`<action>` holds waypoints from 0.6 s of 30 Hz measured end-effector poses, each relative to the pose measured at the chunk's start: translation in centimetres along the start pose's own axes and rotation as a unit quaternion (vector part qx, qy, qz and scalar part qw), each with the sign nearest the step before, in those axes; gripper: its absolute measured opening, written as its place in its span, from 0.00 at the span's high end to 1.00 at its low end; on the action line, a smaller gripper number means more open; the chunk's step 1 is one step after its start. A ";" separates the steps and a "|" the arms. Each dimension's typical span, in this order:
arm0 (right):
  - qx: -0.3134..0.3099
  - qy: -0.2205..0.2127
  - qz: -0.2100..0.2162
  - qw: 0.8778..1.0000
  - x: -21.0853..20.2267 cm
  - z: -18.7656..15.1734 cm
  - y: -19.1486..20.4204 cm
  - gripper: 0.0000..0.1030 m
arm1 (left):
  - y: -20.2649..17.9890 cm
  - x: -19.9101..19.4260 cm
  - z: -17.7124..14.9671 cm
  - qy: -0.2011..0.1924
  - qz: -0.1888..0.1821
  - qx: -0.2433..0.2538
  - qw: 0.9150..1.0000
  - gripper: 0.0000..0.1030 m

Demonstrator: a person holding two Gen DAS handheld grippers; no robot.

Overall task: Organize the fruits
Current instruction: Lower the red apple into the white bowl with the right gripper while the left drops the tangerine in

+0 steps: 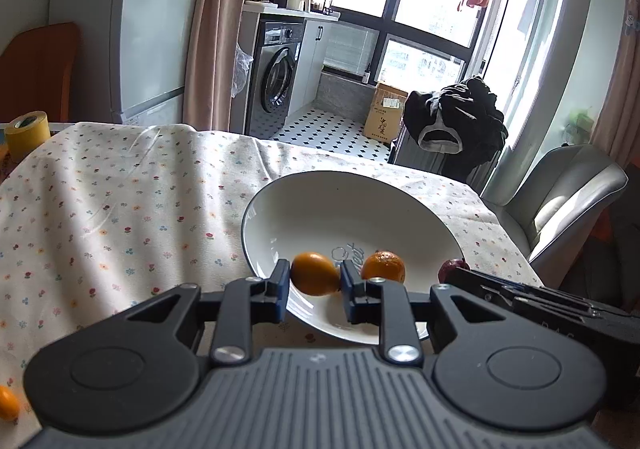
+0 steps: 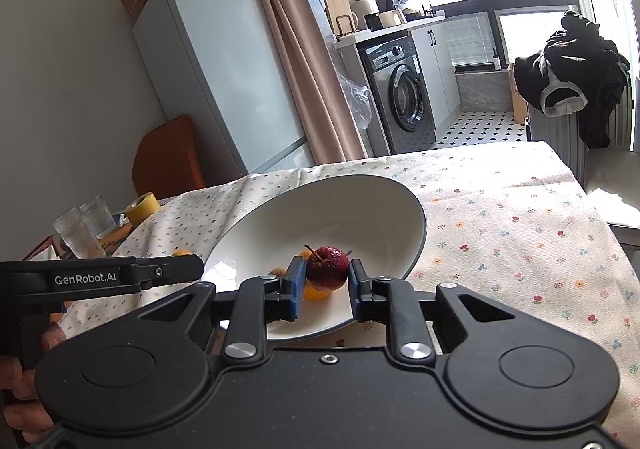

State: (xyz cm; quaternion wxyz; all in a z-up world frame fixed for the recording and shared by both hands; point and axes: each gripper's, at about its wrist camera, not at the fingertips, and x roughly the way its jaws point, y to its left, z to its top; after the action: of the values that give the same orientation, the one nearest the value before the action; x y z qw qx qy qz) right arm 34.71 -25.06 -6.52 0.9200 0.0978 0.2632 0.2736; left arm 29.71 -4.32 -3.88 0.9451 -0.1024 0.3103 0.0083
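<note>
Two grippers work over the white bowl, which sits near the surface's right edge on a flowered cloth. The left gripper has its fingers closed on an oval orange fruit above the bowl, beside a round orange lying inside. The right gripper pinches a small red apple over the bowl. Another orange fruit lies on the cloth at the near left edge.

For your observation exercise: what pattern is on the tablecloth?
Small multicoloured flowers on a cream tablecloth, clearest in the right wrist view.
</note>
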 end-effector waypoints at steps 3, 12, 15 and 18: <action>0.007 0.008 0.002 1.000 0.2 -0.3 -0.3 0.79 | -0.2 1.0 0.0 0.009 0.002 0.004 1.000 0.76; -0.001 0.005 -0.011 1.000 0.4 -0.4 -0.2 0.79 | -0.6 2.1 -0.3 0.017 0.001 0.010 1.000 0.69; -0.001 0.006 -0.011 1.000 0.5 -0.4 -0.1 0.79 | -0.3 1.7 -0.5 0.017 0.004 0.008 1.000 0.67; -0.006 0.007 -0.014 1.000 0.6 -0.5 0.0 0.79 | 0.3 1.0 -0.6 0.016 0.007 -0.001 1.000 0.63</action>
State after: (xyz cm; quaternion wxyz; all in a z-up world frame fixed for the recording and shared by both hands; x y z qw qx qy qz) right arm 34.90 -24.68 -7.19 0.9224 0.0864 0.2697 0.2628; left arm 30.16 -4.24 -5.00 0.9397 -0.1011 0.3265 0.0137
